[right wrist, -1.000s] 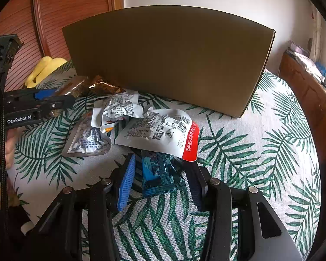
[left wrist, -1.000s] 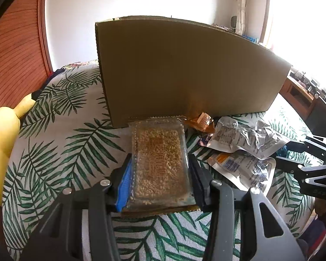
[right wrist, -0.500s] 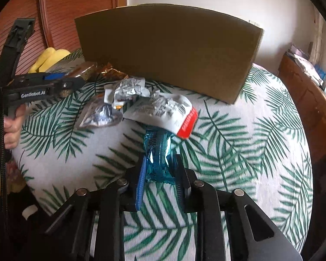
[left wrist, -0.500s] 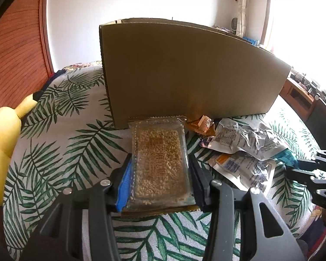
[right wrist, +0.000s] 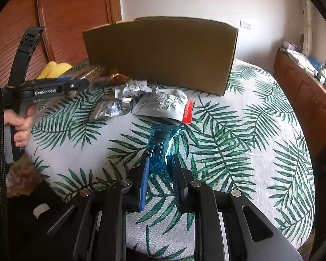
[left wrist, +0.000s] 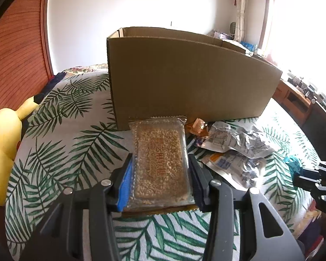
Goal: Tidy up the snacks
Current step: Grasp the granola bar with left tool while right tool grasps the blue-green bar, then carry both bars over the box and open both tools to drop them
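- Since a second ago the crinkly teal foil snack packet (right wrist: pixel 160 150) has been picked up off the palm-leaf print bedspread (right wrist: pixel 239 143); back then it was lying flat between open jaws, now it's pinched and lifted clear of the cloth.
- The right gripper (right wrist: pixel 159 169) is clamped narrow on that teal packet, which is squeezed upright between the jaws.
- The left gripper (left wrist: pixel 159 171) is kept closed on the clear flat pack of golden puffed-grain bars (left wrist: pixel 160 158), which is held by its long sides, far end reaching towards the big open brown cardboard box (left wrist: pixel 184 82).
- A small pile of silver-and-white foil pouches (right wrist: pixel 141 100) is left on the bedspread just in front of the box, one with a red end.
- A crumpled amber wrapper (left wrist: pixel 196 126) is seen right by the box's base.
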`<state>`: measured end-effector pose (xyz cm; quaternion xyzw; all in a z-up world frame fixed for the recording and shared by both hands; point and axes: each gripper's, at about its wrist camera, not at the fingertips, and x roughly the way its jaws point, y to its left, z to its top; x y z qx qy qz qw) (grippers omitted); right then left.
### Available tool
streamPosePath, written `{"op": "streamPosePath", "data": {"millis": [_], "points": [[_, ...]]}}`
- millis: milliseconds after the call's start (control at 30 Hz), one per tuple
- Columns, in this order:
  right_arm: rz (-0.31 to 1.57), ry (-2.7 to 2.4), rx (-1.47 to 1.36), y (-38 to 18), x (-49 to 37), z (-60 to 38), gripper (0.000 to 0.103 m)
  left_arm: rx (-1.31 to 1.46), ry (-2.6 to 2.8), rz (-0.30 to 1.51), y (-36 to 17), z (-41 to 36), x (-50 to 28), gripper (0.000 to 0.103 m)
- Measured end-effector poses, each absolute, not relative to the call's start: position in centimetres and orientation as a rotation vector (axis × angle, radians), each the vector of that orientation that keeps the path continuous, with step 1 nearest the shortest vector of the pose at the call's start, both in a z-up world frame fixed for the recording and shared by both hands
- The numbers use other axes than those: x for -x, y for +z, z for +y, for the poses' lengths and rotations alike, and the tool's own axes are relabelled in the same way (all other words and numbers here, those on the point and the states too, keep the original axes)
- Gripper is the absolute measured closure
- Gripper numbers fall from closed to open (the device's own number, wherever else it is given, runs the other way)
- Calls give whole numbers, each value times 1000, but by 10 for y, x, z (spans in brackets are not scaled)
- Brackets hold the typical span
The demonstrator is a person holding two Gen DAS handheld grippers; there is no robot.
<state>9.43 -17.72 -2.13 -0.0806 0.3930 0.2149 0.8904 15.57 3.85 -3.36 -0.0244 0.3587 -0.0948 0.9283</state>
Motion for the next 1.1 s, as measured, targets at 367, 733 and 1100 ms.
{"op": "streamPosePath", "data": {"millis": [367, 733, 1100], "points": [[758, 435, 126, -2, -84, -184, 85, 49, -258, 652, 6, 25, -128, 57], [658, 436, 104, 43, -80, -186, 85, 14, -307, 566, 53, 6, -111, 57], [594, 452, 115, 74, -91, -176, 85, 10, -325, 518, 77, -1, -112, 57]]}}
